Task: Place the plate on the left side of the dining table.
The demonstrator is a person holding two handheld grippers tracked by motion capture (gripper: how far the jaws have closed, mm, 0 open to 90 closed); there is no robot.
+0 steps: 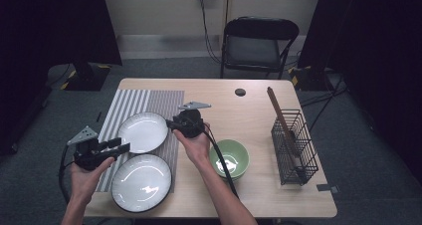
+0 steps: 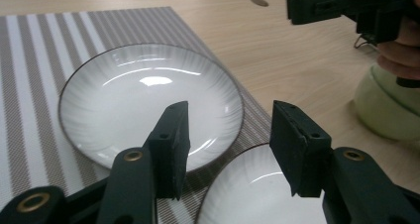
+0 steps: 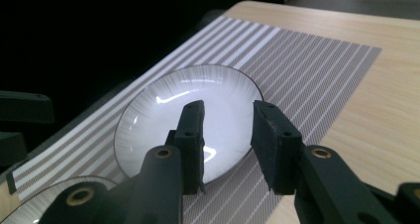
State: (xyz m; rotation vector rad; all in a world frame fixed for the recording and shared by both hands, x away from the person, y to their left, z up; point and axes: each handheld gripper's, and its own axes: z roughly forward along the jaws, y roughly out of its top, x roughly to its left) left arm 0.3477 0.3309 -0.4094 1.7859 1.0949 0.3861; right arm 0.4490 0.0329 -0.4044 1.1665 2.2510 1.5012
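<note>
Right gripper view: far plate (image 3: 188,110) beyond parted fingers (image 3: 192,135), untouched.

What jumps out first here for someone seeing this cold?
Two white plates: the far plate on the striped placemat, the near plate at the table's front edge. The left gripper and right gripper, both open, flank the far plate. A green bowl sits right of the right hand.

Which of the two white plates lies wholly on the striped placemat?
The farther plate, between the two grippers, lies wholly on the striped placemat. The nearer plate overhangs the placemat's near end onto the table.
</note>
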